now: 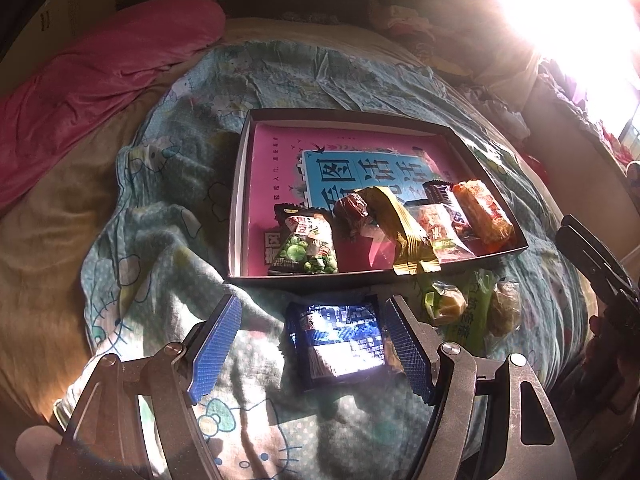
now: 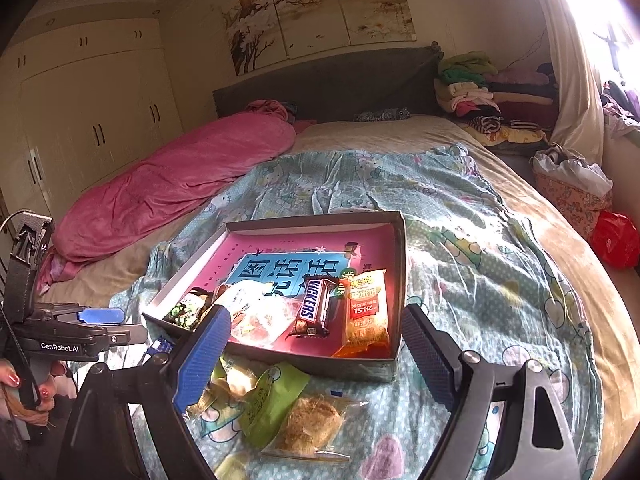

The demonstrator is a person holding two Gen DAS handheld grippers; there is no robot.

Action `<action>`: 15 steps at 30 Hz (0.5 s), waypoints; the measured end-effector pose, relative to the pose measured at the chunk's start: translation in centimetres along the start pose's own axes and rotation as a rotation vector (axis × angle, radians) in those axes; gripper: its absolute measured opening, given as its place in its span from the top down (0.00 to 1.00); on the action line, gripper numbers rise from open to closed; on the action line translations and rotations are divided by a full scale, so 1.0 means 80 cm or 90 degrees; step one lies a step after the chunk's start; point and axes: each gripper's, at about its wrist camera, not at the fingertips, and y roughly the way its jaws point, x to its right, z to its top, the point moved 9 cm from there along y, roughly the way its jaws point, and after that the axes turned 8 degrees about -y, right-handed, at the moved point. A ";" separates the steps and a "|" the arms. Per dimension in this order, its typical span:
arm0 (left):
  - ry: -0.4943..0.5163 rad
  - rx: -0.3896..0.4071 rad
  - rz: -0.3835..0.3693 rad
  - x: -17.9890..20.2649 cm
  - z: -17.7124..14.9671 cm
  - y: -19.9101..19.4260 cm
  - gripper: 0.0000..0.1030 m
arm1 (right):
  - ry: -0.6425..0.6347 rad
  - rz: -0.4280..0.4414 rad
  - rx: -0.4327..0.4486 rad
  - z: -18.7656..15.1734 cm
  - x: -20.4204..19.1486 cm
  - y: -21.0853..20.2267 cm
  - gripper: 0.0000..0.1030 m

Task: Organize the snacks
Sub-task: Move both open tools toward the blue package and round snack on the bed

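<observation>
Sunlit bedroom; cream wardrobe (image 2: 92,128); grey headboard (image 2: 328,84); floral wall painting (image 2: 320,12)

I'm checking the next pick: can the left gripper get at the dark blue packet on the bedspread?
Probably yes: the left gripper is open, the dark blue packet lies between its fingers, nothing on top.

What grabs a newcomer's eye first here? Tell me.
A shallow cardboard box with a pink printed floor sits mid-bed, snack packets lined along its near wall. A shiny dark blue packet lies on the cartoon-print bedsheet between the open left gripper fingers.
</observation>
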 end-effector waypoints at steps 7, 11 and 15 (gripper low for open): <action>0.003 -0.009 0.002 -0.002 -0.007 0.001 0.26 | -0.013 0.014 -0.017 -0.009 -0.016 0.003 0.16; 0.004 -0.018 0.001 -0.001 -0.015 0.004 0.26 | -0.017 0.029 -0.033 -0.017 -0.027 0.008 0.16; 0.010 -0.025 0.002 0.001 -0.020 0.007 0.26 | -0.029 0.049 -0.056 -0.026 -0.039 0.016 0.16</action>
